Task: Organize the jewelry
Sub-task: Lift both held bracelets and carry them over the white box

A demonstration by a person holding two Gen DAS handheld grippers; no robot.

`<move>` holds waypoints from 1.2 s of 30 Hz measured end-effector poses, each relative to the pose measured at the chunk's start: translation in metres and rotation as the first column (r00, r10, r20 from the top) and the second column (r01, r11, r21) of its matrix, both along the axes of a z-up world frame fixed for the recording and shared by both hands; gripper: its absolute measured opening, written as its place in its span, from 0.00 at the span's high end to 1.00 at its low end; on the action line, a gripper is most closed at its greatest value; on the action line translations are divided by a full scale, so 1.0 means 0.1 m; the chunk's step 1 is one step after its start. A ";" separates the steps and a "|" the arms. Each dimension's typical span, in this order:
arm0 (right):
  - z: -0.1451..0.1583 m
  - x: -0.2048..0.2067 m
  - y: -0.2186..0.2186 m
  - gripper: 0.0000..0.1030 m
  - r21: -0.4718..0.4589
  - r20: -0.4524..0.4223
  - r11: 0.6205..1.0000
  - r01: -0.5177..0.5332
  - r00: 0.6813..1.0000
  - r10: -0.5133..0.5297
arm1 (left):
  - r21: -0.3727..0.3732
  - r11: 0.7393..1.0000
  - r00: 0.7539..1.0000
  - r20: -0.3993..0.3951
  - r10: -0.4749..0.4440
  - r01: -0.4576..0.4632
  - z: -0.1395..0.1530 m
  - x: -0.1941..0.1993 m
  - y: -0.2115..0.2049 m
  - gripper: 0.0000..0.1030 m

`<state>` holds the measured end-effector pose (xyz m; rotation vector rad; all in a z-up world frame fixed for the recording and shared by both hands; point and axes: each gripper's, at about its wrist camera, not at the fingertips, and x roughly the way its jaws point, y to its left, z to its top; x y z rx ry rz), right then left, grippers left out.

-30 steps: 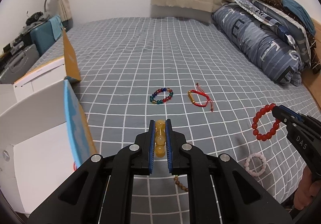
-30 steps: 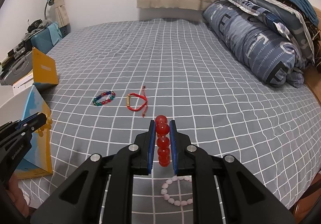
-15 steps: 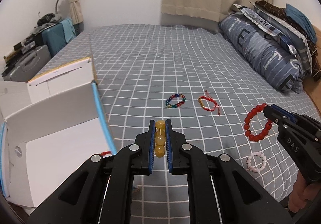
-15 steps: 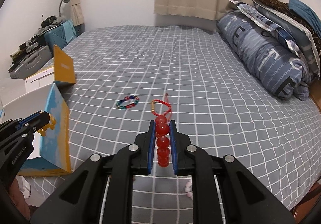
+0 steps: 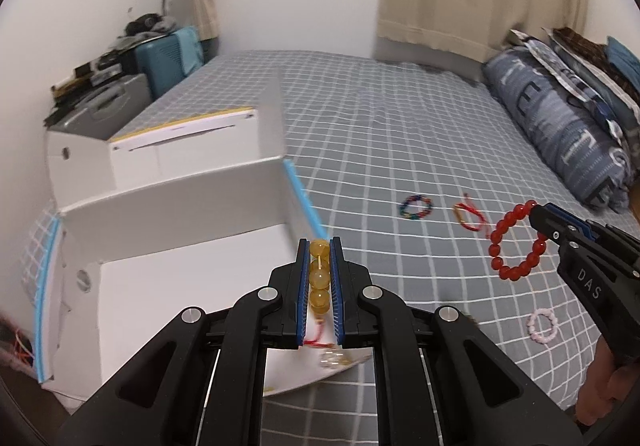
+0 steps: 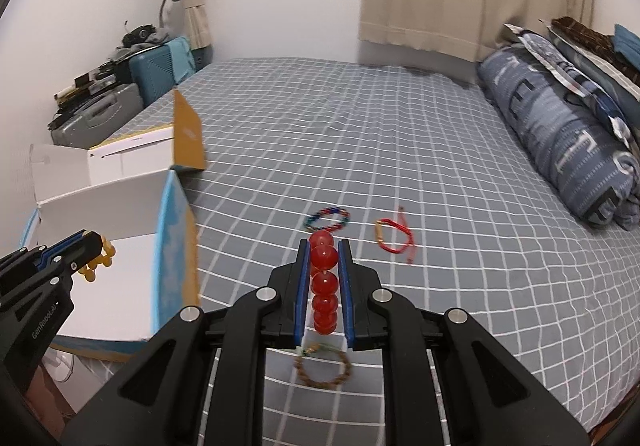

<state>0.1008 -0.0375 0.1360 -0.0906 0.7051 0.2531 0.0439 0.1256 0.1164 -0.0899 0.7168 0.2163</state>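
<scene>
My left gripper [image 5: 320, 246] is shut on a yellow bead bracelet [image 5: 320, 278] and hangs over the right wall of an open white box [image 5: 180, 286]; it also shows in the right wrist view [image 6: 94, 242]. My right gripper [image 6: 324, 246] is shut on a red bead bracelet [image 6: 324, 286] above the bed; this red bracelet also shows in the left wrist view [image 5: 516, 242]. On the grey checked bedspread lie a multicolour bead bracelet [image 6: 326, 218], a red cord bracelet [image 6: 394, 236], a brown bead bracelet [image 6: 324, 366] and a pink bead bracelet [image 5: 542, 324].
A second open box with an orange flap [image 6: 188, 134] stands behind the white box. Red cord and a pale bead item [image 5: 332, 358] lie in the white box. Blue pillows [image 6: 560, 134] line the right side. Suitcases [image 6: 160, 66] stand at the far left.
Both grippers have swung left with their bracelets. The left gripper now sits over the white box's right wall. The brown bracelet has come into the right wrist view.
</scene>
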 end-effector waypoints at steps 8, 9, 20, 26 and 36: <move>0.05 -0.04 0.46 0.88 0.019 0.008 0.998 -0.066 0.998 0.066 | 0.001 0.996 0.996 0.000 0.093 -0.093 0.00 -0.18 0.47 0.91; 0.06 -0.05 0.51 0.88 0.018 0.011 0.997 -0.074 0.997 0.074 | 0.000 0.995 0.995 -0.002 0.104 -0.104 -0.01 -0.19 0.54 0.91; 0.11 -0.19 1.15 0.88 0.011 0.046 0.985 -0.172 0.984 0.171 | 0.000 0.980 0.980 -0.003 0.199 -0.199 -0.03 -0.39 1.03 0.91; 0.05 -0.27 1.48 0.88 -0.005 0.050 0.973 -0.229 0.972 0.229 | -0.004 0.971 0.971 -0.010 0.241 -0.241 -0.08 -0.49 1.26 0.91; -0.17 -0.32 1.87 0.88 -0.029 0.018 0.955 -0.296 0.955 0.297 | -0.015 0.953 0.952 -0.041 0.302 -0.303 -0.26 -0.63 1.58 0.91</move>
